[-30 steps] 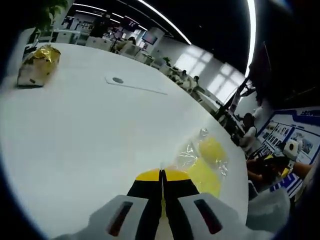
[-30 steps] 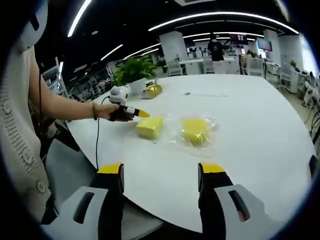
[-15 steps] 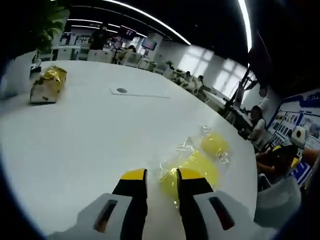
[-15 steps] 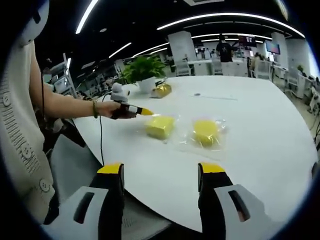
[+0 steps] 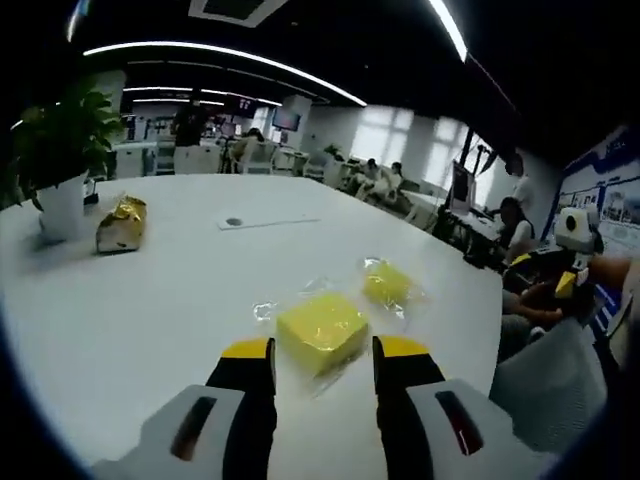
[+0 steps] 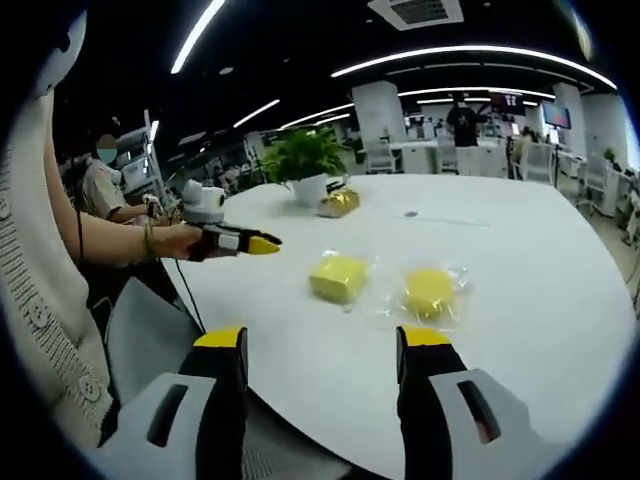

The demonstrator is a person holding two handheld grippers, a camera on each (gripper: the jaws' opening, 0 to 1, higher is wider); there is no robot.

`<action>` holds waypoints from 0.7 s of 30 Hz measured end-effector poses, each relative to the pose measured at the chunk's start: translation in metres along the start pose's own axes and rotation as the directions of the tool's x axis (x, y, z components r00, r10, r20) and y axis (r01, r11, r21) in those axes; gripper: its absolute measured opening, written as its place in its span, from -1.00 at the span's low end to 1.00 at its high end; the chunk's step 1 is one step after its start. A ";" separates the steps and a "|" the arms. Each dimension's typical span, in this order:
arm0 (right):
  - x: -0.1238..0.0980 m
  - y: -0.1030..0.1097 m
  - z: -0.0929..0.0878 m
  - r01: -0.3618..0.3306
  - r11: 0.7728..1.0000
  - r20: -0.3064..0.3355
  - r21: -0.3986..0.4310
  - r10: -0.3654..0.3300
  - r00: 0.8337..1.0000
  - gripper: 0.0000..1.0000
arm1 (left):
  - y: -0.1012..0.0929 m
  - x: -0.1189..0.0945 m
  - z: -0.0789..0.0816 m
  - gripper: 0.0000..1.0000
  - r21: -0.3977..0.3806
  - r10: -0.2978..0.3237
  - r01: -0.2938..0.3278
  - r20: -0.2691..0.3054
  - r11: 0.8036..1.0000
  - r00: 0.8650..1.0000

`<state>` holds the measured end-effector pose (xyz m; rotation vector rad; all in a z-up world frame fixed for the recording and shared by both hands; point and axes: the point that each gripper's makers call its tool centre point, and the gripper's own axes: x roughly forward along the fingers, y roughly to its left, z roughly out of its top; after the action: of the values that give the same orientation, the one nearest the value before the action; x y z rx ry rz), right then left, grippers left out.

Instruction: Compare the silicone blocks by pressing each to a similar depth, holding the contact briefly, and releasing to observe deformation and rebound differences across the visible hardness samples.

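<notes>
White and smooth, the broad round table (image 6: 520, 300) curves away toward an open-plan office. Two yellow silicone blocks in crinkled clear wrap lie mid-table: a squared block (image 5: 320, 331) just ahead of the left gripper (image 5: 322, 351), whose jaws are spread, and a rounder block (image 6: 431, 292) beside it. Right gripper (image 6: 323, 340) hangs over the near table edge, jaws wide apart. A potted plant (image 6: 308, 162) and gold foil packet (image 5: 121, 222) sit well apart.

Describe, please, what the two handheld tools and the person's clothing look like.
Each tool has black jaws with yellow tips on a light grey body with dark slots: left tool, right tool. In the right gripper view, a thin dark cable hangs from the left one, and the person wears a cream buttoned garment and a wristband.
</notes>
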<state>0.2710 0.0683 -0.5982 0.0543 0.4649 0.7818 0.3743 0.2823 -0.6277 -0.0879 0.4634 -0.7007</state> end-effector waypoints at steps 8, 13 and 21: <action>0.001 0.012 0.000 -0.022 0.998 0.044 0.065 0.019 0.999 0.20 | -0.049 -0.039 0.008 0.00 0.023 -0.046 0.045 0.044 0.999 0.998; -0.004 0.008 -0.007 -0.013 0.996 0.032 0.083 0.010 0.999 0.26 | -0.075 -0.059 0.003 0.15 0.000 -0.074 0.074 0.043 0.997 0.996; -0.008 0.004 -0.018 -0.007 0.995 -0.014 0.099 0.008 1.000 0.40 | -0.094 -0.076 -0.023 0.31 -0.039 -0.086 0.086 0.003 0.996 0.996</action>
<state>0.2556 0.0633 -0.6104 0.1426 0.5176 0.7667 0.2568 0.2608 -0.5970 -0.1456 0.4738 -0.7757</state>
